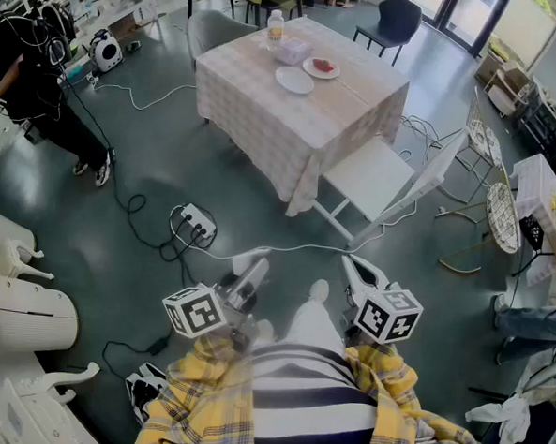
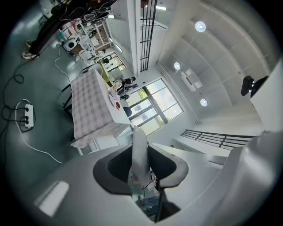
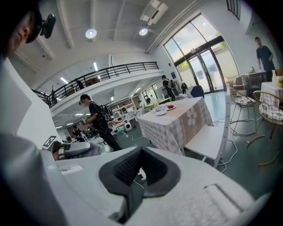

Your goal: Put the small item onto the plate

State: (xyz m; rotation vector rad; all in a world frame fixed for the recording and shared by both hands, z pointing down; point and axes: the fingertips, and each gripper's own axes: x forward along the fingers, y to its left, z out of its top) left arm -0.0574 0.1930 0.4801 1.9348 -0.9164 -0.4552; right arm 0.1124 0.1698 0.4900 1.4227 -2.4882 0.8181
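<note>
Two plates sit on the table, well apart from the person: an empty plate and, just beside it, a second plate on which the small red item lies. Which plate is the goal is a judgement; the empty plate seems likelier. The first risk is on the floor: a cable runs across the path right ahead of the feet, with a power strip near it, and either could catch a foot on the way to the table. A white chair stands against the near side of the table and may force a long reach over it. At the table, the red item looks small and low, so fingers closing too high could slip off it or push the second plate; a bottle behind the plates could be knocked by a wide swing. Both grippers are held close to the body and nowhere near the work. The left gripper has its fingers pressed together with nothing between them. The right gripper likewise shows its fingers closed on each other, holding and touching nothing.
</note>
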